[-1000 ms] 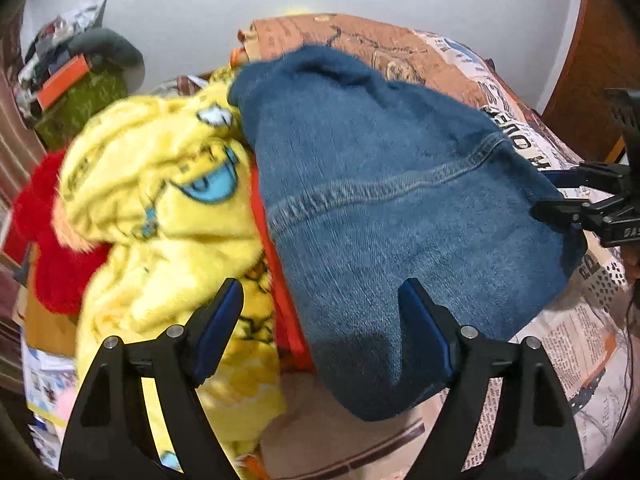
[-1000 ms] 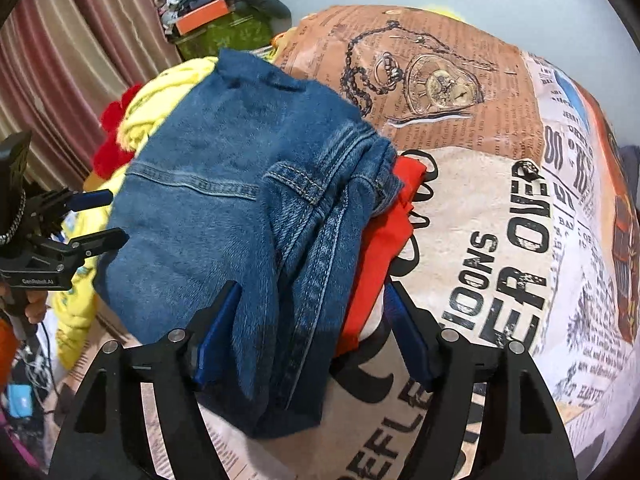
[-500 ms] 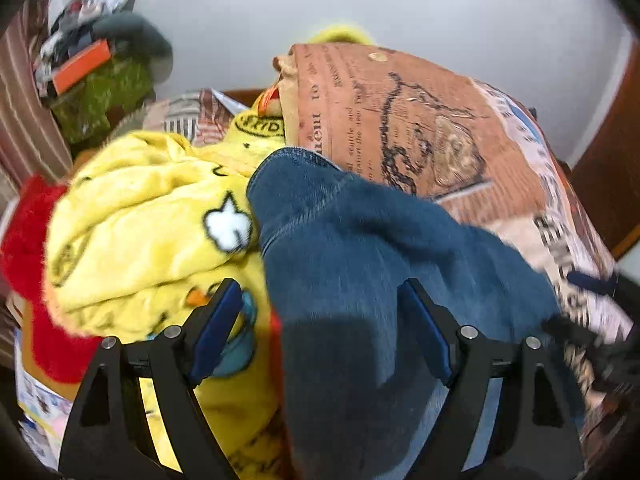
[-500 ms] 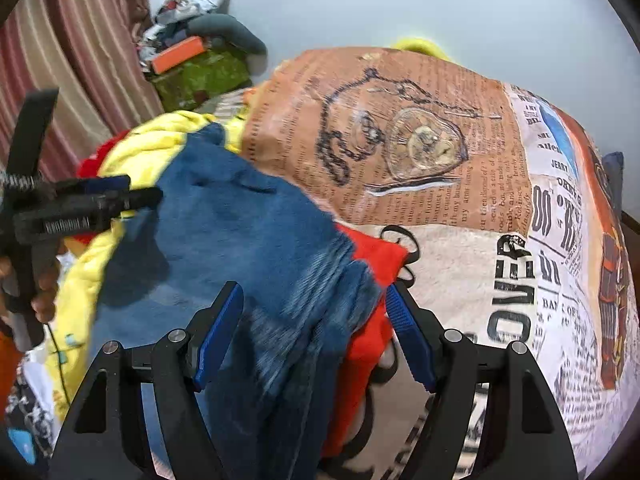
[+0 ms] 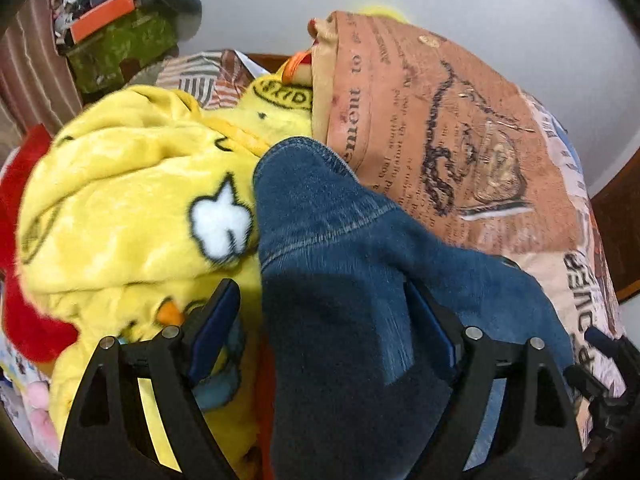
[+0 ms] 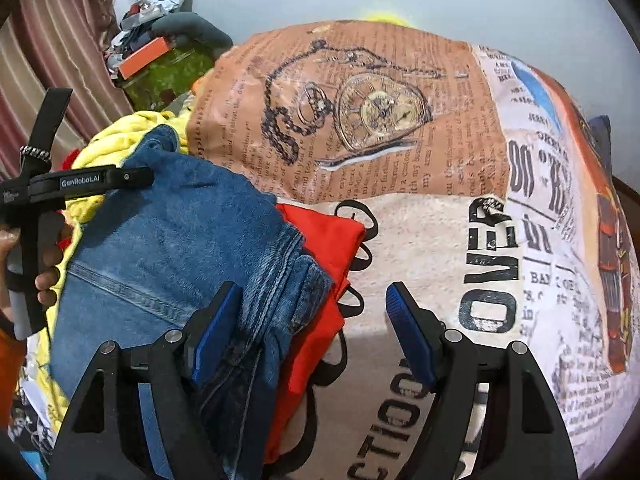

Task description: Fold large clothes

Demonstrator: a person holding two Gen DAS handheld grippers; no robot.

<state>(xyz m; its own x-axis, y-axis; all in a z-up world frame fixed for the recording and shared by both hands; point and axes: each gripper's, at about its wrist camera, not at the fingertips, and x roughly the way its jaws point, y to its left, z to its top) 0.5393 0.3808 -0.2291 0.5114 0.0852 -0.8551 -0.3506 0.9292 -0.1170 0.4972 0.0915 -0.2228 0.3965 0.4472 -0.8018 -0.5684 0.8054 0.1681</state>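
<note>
Folded blue jeans [image 5: 344, 280] lie on the bed over an orange garment [image 6: 324, 240]; they show in the right wrist view too [image 6: 172, 248]. My left gripper [image 5: 320, 328] is open, its jaws wide apart on either side of the jeans' near fold. In the right wrist view the left gripper [image 6: 132, 178] hovers over the jeans' far edge. My right gripper [image 6: 308, 328] is open and empty above the jeans' waistband and the orange garment. It is barely visible at the lower right of the left wrist view [image 5: 600, 380].
A yellow cartoon fleece blanket [image 5: 132, 208] and a red plush cloth [image 5: 24, 280] lie left of the jeans. The bed has a newspaper-print cover [image 6: 440, 208]. A cluttered green box [image 5: 116, 44] stands by the curtain. The wall is behind.
Both grippers moved forward over the jeans. The left gripper now straddles the jeans' fold; the far edge of the jeans has shifted toward the blanket.
</note>
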